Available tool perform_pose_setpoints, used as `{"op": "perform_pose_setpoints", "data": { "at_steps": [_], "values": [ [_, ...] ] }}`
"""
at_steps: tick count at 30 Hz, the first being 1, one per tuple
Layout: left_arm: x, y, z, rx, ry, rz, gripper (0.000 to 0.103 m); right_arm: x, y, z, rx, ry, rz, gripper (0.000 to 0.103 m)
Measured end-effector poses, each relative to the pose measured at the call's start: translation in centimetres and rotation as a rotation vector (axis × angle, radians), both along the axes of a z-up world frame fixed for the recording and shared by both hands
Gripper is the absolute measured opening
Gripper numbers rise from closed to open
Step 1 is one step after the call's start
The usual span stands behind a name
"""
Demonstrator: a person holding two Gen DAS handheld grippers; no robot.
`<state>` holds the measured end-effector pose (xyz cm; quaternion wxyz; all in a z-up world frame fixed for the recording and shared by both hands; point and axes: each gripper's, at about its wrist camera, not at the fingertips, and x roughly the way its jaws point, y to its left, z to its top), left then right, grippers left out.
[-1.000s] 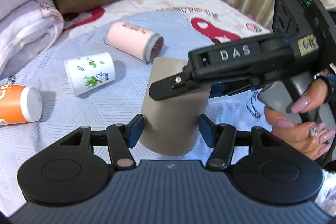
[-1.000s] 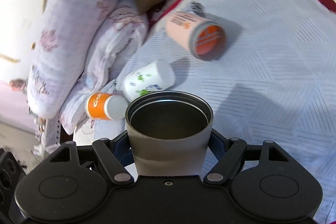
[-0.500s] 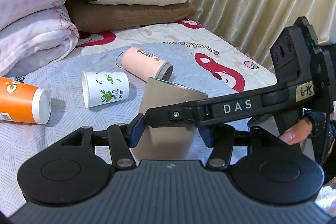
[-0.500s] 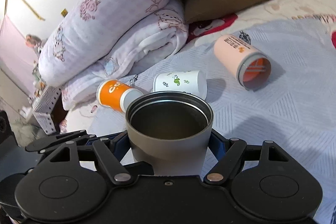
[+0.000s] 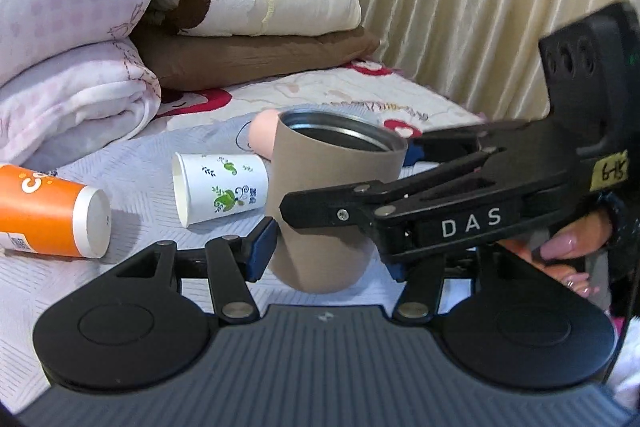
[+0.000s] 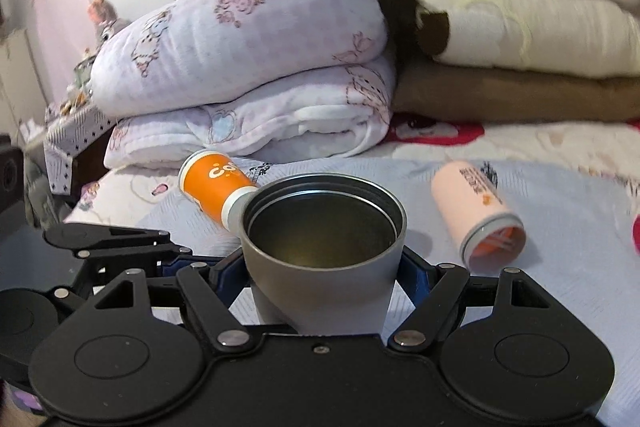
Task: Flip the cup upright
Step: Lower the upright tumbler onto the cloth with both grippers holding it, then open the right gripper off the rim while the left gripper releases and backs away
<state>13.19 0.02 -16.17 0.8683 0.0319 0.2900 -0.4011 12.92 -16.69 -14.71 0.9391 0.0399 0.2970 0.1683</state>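
The grey cup (image 6: pixel 322 259) stands mouth-up over the bed (image 6: pixel 560 211), clamped between the blue pads of the right hand-held gripper (image 6: pixel 324 271), which grips its lower wall from both sides. The left hand-held gripper (image 5: pixel 328 251) sits around the same cup (image 5: pixel 332 203) lower down, its pads just beside the wall, though contact cannot be told. Three other cups lie on their sides: one orange cup (image 5: pixel 52 215), one white cup (image 5: pixel 220 187), one pink cup (image 6: pixel 476 215).
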Motion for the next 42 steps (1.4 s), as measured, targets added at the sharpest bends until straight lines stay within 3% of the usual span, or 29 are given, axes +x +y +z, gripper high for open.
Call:
{"op": "perform_pose_setpoints", "data": {
  "at_steps": [12, 18, 28, 36, 42],
  "values": [
    [-0.6, -1.0, -2.6, 0.062, -0.047, 0.008, 0.054, -0.9, 0.0, -2.3, -0.067, -0.101, 0.039, 0.081],
    [-1.2, -1.3, -3.4, 0.076, -0.073, 0.004, 0.054, -0.9, -0.6, -3.6, -0.033, -0.064, 0.062, 0.081],
    [-1.9, -1.2, -3.9, 0.093, -0.071, 0.022, 0.057, -1.4, -0.1, -3.5, -0.093, -0.061, 0.114, 0.082],
    [-2.1, -0.5, -2.9, 0.115, -0.02, 0.088, 0.06, -2.1, -0.5, -3.3, -0.067, -0.058, 0.097, 0.088],
    [-2.1, 1.0, -1.6, 0.131, 0.086, 0.174, 0.062, -3.1, -1.1, -2.3, -0.042, 0.003, 0.073, 0.088]
  ]
}}
